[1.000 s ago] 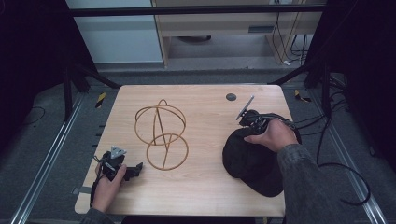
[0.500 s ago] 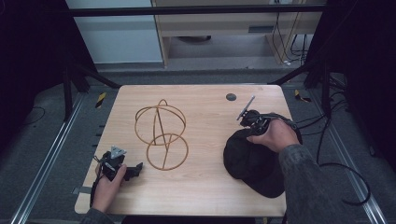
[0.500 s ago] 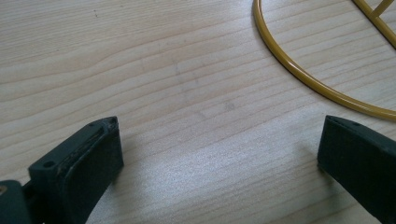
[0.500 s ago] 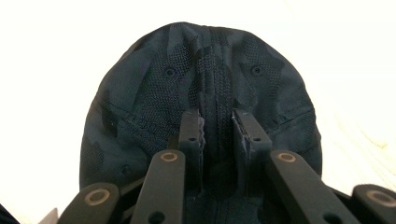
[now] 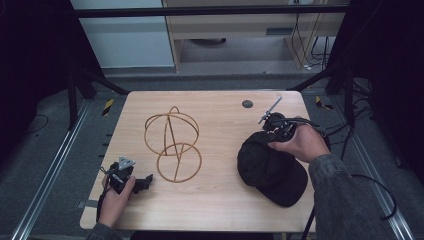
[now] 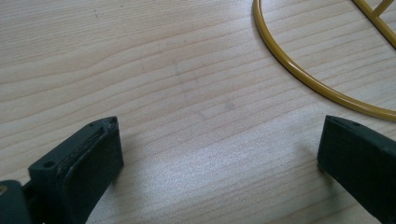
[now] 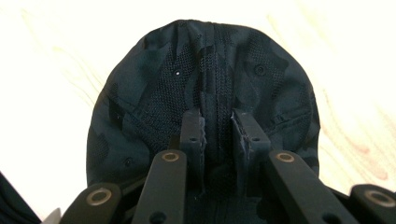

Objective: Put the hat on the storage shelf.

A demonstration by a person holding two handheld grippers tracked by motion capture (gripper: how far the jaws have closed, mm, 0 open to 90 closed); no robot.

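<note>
A black cap [image 5: 274, 170] lies at the right of the wooden table [image 5: 220, 107], brim toward the front edge. My right gripper [image 5: 270, 136] is at the cap's far edge and points toward the person. In the right gripper view my right gripper [image 7: 218, 120] is shut on a fold of the cap [image 7: 154, 88] along its centre seam. A gold wire stand [image 5: 172, 137] of hoops sits mid-table. My left gripper [image 5: 148, 181] rests near the front left corner. It stands open over bare wood [image 6: 219, 144], and the base ring of the wire stand [image 6: 299, 74] curves just beyond its jaws.
A small dark round disc [image 5: 247, 104] lies at the table's far right. Black frame posts and rails [image 5: 75, 95] flank the table, and cables [image 5: 370, 185] trail off its right side. Open wood lies between the stand and the cap.
The right hand has risen slightly at the cap's far edge, gathering the fabric there. The left hand and the wire stand have stayed where they were.
</note>
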